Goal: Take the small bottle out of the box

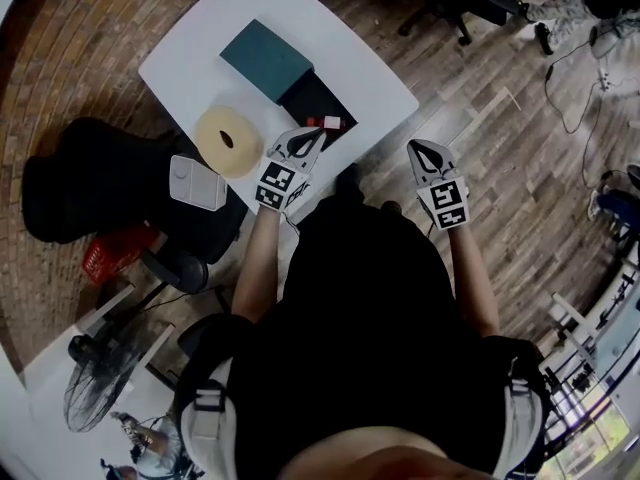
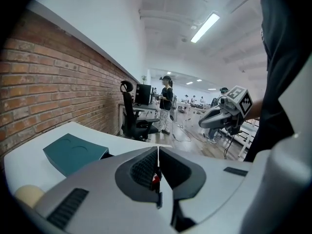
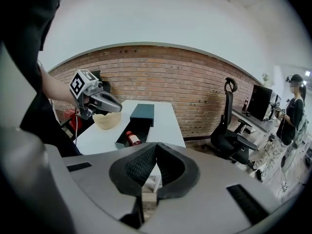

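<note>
1. The room is open around us, with a brick wall (image 3: pixel 161 77) and a wood floor (image 1: pixel 480 168).
2. The table (image 1: pixel 200 63) is white and smooth, so things could slide on it.
3. The box (image 1: pixel 322 105) sits open by the table's near edge, with its lid (image 1: pixel 265 58) at the far end.
4. The left gripper (image 1: pixel 311 136) hovers over the box with its jaws together and empty. The right gripper (image 1: pixel 424 149) is likewise closed and empty, off the table's edge.
5. The bottle (image 1: pixel 327 123) lies in the box's near end. We judge it light, stiff and slick, and would grip across its body.
</note>
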